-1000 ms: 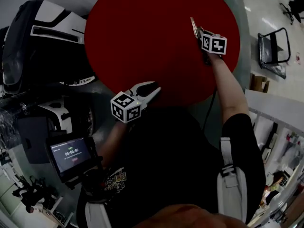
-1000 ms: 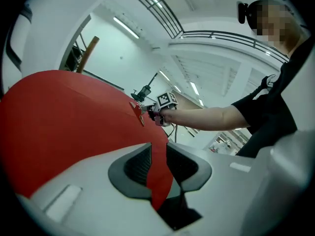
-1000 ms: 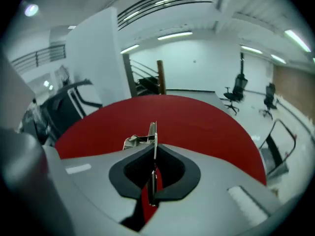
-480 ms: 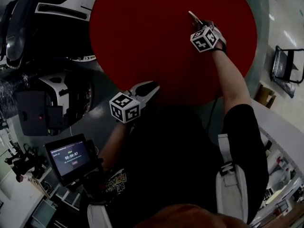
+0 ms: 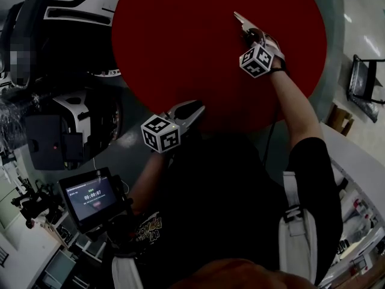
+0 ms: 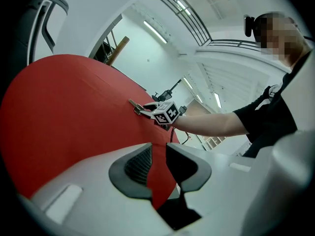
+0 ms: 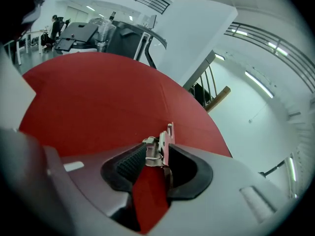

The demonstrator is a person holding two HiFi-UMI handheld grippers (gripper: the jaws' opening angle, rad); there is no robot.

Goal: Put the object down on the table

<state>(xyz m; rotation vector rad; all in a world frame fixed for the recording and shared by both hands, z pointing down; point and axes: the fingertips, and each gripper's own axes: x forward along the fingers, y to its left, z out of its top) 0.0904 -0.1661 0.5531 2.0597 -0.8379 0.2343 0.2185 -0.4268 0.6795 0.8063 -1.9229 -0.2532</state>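
Right tongs (image 7: 156, 156) opening, small metal clip (image 7: 166, 135) perhaps between them, red table (image 7: 98, 97)

A: What is the surface (image 5: 180, 41) like?
B: Matt red, smooth, cloth-like. The small object (image 7: 165, 140) is shiny bare metal. The left claw (image 6: 158, 154) has smooth pale plastic, with black ribbed pads (image 6: 140, 163)

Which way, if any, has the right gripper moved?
Yes: the right gripper has moved away from the right edge of the red table, towards its middle. Its jaws are opening, a small metal object between them.
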